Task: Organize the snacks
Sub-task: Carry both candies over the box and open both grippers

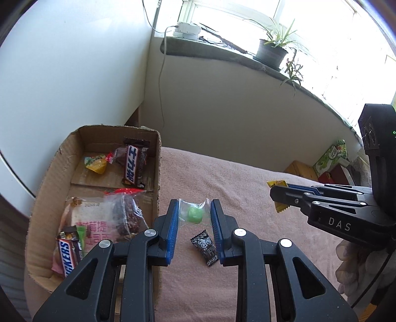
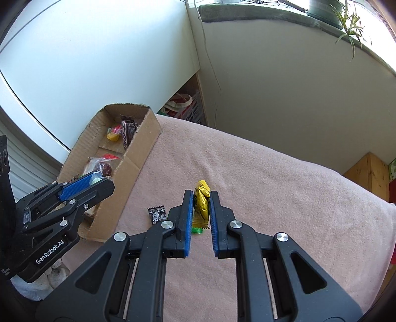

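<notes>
Strong daylight enters from the blown-out bright window (image 1: 309, 22) at one o'clock; panes lack detail. The pale painted wall (image 1: 74, 74) is evenly lit. The pink fleece blanket (image 2: 272, 185) shows soft, faint shadows. Heavy fisheye bending, with dark vignette at all corners. Centre sharp, edges smeared.

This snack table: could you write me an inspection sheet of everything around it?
Surface: pink blanket covers it.
Job's things: cardboard box holds chocolate bars and bagged snacks; black candy lies loose on the blanket.
Clutter: nothing seen.
Grippers: left gripper shut on green candy; right gripper shut on yellow packet.
Cables: grey cable hangs down the wall.
Surroundings: potted plant on windowsill; wooden cabinet nearby.
</notes>
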`<act>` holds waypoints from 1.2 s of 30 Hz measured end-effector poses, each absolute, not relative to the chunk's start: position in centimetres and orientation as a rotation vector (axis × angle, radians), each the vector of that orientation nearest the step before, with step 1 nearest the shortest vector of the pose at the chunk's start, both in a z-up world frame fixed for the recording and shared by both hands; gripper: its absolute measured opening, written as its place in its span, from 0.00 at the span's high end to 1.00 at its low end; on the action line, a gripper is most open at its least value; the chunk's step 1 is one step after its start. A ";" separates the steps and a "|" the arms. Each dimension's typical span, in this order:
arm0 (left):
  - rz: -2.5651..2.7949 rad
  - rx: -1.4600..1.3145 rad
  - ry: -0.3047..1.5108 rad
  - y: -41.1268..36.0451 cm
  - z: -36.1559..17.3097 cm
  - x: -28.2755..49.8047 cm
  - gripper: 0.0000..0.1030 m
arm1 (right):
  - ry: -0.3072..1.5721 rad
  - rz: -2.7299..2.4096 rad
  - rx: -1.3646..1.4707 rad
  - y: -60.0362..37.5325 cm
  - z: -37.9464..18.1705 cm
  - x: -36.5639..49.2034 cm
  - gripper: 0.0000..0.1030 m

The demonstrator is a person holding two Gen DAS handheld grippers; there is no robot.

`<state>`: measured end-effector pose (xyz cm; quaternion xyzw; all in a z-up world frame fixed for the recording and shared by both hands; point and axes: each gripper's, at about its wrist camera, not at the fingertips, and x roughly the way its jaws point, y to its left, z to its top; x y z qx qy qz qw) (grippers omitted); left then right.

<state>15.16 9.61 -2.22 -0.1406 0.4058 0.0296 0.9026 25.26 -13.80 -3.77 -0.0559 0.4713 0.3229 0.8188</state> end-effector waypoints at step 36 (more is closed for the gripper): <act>0.255 -0.374 0.817 19.6 -1.7 12.2 0.76 | 0.997 0.968 -0.216 4.3 -0.5 23.9 0.87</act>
